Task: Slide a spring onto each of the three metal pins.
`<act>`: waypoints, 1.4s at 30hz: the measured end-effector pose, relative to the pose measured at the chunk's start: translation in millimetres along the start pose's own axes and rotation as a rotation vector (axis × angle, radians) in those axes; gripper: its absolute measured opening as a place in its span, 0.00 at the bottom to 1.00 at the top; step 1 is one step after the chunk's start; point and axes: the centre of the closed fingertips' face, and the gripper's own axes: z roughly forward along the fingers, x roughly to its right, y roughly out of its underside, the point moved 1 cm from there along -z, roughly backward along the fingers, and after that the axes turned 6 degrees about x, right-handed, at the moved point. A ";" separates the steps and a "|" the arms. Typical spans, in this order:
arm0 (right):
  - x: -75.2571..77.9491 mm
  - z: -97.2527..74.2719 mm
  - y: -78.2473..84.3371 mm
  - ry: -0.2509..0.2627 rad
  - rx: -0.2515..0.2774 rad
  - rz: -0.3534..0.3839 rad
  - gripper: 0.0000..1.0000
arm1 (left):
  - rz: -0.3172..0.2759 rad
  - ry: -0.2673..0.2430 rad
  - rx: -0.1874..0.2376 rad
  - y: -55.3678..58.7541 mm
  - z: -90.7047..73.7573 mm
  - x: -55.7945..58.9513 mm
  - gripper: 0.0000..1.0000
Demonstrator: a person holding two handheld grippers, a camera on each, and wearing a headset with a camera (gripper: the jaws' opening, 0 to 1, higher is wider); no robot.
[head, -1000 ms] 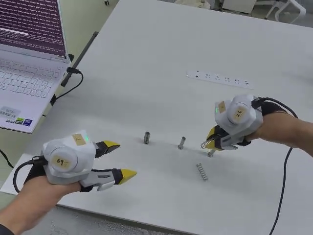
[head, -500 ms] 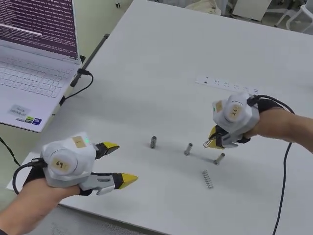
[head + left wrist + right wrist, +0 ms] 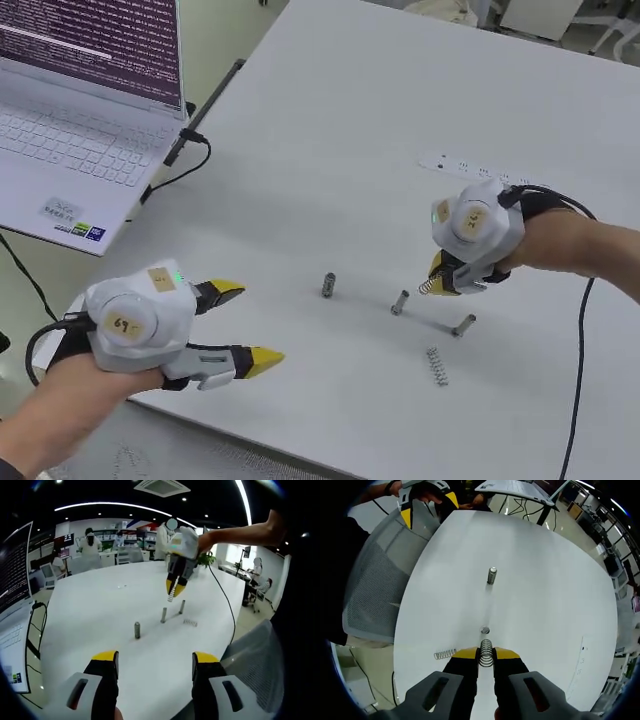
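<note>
Table (image 3: 330, 120) held three pins in a row. Left gripper (image 3: 252, 322) hovered at seven o'clock, jaws wide apart and empty. Right gripper (image 3: 438, 284), at three o'clock, was clamped on a spring (image 3: 429, 288) near the middle pin (image 3: 400, 302). A loose spring (image 3: 437, 365) lay at that pin's five o'clock.

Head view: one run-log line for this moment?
right hand-held gripper: shut on coiled metal spring, near middle metal pin | left hand-held gripper: open | second spring: on white table
</note>
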 end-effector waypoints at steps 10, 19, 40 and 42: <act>3.0 8.3 -3.0 -0.025 -0.023 -0.032 0.08 | -0.019 -0.024 -0.002 6.7 -8.2 -6.2 0.54; 3.2 15.0 -8.4 -0.046 -0.032 -0.049 0.08 | -0.027 -0.033 0.002 7.3 -10.2 -8.7 0.54; 1.8 24.0 -9.4 -0.072 -0.047 -0.060 0.08 | -0.041 -0.041 -0.002 10.5 -14.0 -12.1 0.53; 2.1 24.5 -10.4 -0.071 -0.045 -0.060 0.08 | -0.043 -0.041 -0.002 11.0 -13.9 -12.6 0.53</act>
